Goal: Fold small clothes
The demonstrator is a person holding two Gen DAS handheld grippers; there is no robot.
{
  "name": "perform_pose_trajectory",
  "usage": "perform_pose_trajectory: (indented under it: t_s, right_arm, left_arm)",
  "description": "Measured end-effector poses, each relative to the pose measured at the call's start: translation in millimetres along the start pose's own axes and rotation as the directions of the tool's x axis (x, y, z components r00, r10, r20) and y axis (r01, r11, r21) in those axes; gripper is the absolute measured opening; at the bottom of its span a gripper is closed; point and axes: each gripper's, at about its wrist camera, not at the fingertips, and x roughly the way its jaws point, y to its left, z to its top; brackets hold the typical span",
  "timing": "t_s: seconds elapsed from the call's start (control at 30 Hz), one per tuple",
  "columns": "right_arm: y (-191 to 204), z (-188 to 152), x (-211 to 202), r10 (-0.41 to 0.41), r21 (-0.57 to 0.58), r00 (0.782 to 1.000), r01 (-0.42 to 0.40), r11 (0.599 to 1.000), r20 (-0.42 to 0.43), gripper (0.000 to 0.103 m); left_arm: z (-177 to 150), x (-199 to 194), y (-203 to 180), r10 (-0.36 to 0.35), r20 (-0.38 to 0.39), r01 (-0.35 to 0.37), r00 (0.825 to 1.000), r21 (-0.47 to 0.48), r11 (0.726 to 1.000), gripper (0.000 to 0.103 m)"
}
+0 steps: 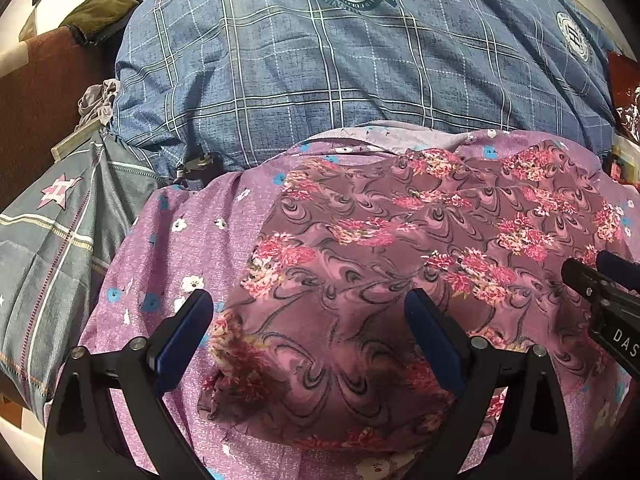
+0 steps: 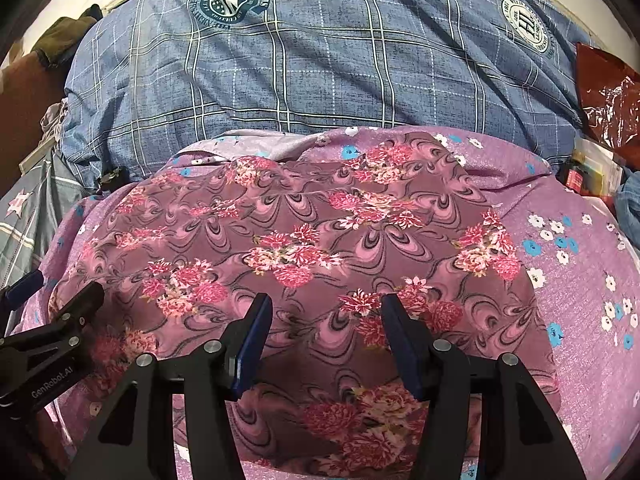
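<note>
Floral garment (image 1: 360, 264) lies spread flat on the purple flowered sheet (image 1: 168, 248) of the bed, its long axis running side to side across both views, near edge toward us. We hold the left gripper (image 1: 308, 328) over its left end and the right gripper (image 2: 326, 336) over its near middle — both jaws apart, clamping nothing. Behind lies the blue checked quilt (image 1: 320, 80).

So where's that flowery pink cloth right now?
The cloth lies spread on the purple sheet, filling the middle of both views, just in front of the blue checked quilt.
</note>
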Motion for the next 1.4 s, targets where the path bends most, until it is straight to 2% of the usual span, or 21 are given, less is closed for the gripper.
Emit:
perform_pose_trajectory:
  t_s: [0.2, 0.33, 0.43, 0.5, 0.6, 0.67, 0.73, 0.87, 0.9, 0.93, 0.97, 1.0, 1.03, 1.07, 1.13, 1.2, 1.23, 1.27, 1.33, 1.37, 1.4]
  right_arm:
    - [-5.5, 2.8, -0.8, 0.011, 0.003, 1.000, -0.011, 1.000, 0.001, 0.059]
    - [-34.6, 7.2, -5.2, 0.123, 0.079, 0.992, -0.122, 0.989, -0.005, 0.059]
    - [-53.6, 7.0, -14.5, 0.151, 0.116, 0.988, -0.153, 0.981, 0.021, 0.059]
    - [-58.3, 6.4, -19.9, 0.131, 0.118, 0.991, -0.135, 0.984, 0.038, 0.061]
    - [-54.5, 7.2, -20.4, 0.148, 0.125, 0.988, -0.153, 0.980, 0.047, 0.058]
    - [-43.0, 8.2, -16.8, 0.187, 0.114, 0.982, -0.190, 0.975, 0.032, 0.055]
    - [-27.8, 7.9, -13.0, 0.233, 0.098, 0.972, -0.233, 0.968, 0.015, 0.047]
    - [3.1, 4.5, -9.4, 0.254, 0.044, 0.967, -0.253, 0.967, -0.010, 0.047]
    - [7.1, 3.9, -10.0, 0.260, 0.039, 0.966, -0.259, 0.965, -0.013, 0.047]
    - [10.3, 3.1, -11.3, 0.266, 0.036, 0.964, -0.266, 0.963, -0.013, 0.047]
    - [10.9, 2.0, -13.2, 0.267, 0.035, 0.964, -0.266, 0.963, -0.010, 0.047]
    - [10.3, 1.5, -14.9, 0.263, 0.033, 0.965, -0.263, 0.964, -0.006, 0.047]
    - [9.6, 1.2, -16.0, 0.258, 0.031, 0.966, -0.258, 0.966, -0.004, 0.047]
    - [7.1, 0.7, -17.2, 0.247, 0.029, 0.969, -0.247, 0.969, 0.000, 0.047]
    - [0.3, 0.2, -17.1, 0.233, 0.034, 0.972, -0.233, 0.972, 0.000, 0.048]
    - [-10.3, 0.8, -13.7, 0.223, 0.053, 0.975, -0.222, 0.974, -0.011, 0.048]
    - [-15.5, 1.7, -11.4, 0.216, 0.063, 0.976, -0.215, 0.975, -0.016, 0.048]
    - [-20.5, 2.6, -9.0, 0.211, 0.075, 0.977, -0.209, 0.975, -0.020, 0.049]
    - [-26.5, 4.1, -4.9, 0.209, 0.098, 0.977, -0.206, 0.974, -0.029, 0.049]
    - [-28.8, 4.7, -2.6, 0.211, 0.111, 0.977, -0.206, 0.972, -0.034, 0.049]
    - [-29.8, 5.1, -0.4, 0.213, 0.119, 0.976, -0.207, 0.971, -0.040, 0.049]
  left_arm:
    - [6.4, 0.9, 20.8, 0.021, 0.009, -0.020, 1.000, -0.028, 0.999, 0.097]
    - [8.3, 7.7, 59.4, 0.058, -0.007, -0.058, 0.998, -0.110, 0.992, 0.097]
    - [6.0, 16.0, 86.0, 0.094, -0.046, -0.100, 0.995, -0.163, 0.981, 0.097]
    - [1.3, 19.7, 105.8, 0.063, -0.078, -0.079, 0.995, -0.226, 0.971, 0.097]
    - [-12.7, 15.2, 128.1, 0.004, -0.100, -0.035, 0.995, -0.306, 0.952, 0.097]
    - [-27.9, 7.5, 141.2, -0.072, -0.121, 0.018, 0.990, -0.398, 0.917, 0.093]
    - [-42.4, 0.9, 147.4, -0.176, -0.132, 0.089, 0.975, -0.494, 0.865, 0.091]
    - [-70.9, -10.3, 132.4, -0.274, -0.165, 0.135, 0.947, -0.570, 0.810, 0.091]
    - [-72.2, -10.5, 127.7, -0.282, -0.171, 0.138, 0.944, -0.574, 0.807, 0.091]
    - [-72.6, -9.6, 121.0, -0.288, -0.183, 0.138, 0.940, -0.568, 0.812, 0.091]
    - [-71.6, -6.6, 112.1, -0.275, -0.193, 0.131, 0.942, -0.543, 0.830, 0.091]
    - [-68.9, -5.6, 106.6, -0.251, -0.192, 0.118, 0.949, -0.522, 0.845, 0.091]
    - [-67.5, -1.7, 100.2, -0.186, -0.195, 0.072, 0.963, -0.480, 0.874, 0.091]
    - [-66.5, 1.9, 97.9, -0.151, -0.198, 0.044, 0.968, -0.460, 0.887, 0.091]
    - [-64.8, 7.2, 95.2, -0.116, -0.172, 0.030, 0.978, -0.437, 0.899, 0.091]
    - [-63.6, 14.8, 93.0, -0.118, -0.176, 0.032, 0.977, -0.428, 0.903, 0.091]
    - [-62.9, 17.1, 91.7, -0.134, -0.176, 0.046, 0.975, -0.428, 0.902, 0.087]
    - [-62.3, 17.7, 89.4, -0.146, -0.164, 0.063, 0.976, -0.425, 0.903, 0.076]
    - [-61.1, 14.1, 84.6, -0.156, -0.144, 0.090, 0.977, -0.386, 0.918, 0.049]
    - [-58.3, 13.4, 80.6, -0.195, -0.133, 0.134, 0.972, -0.370, 0.919, 0.024]
    - [-55.6, 13.0, 76.2, -0.216, -0.130, 0.157, 0.968, -0.359, 0.920, 0.020]
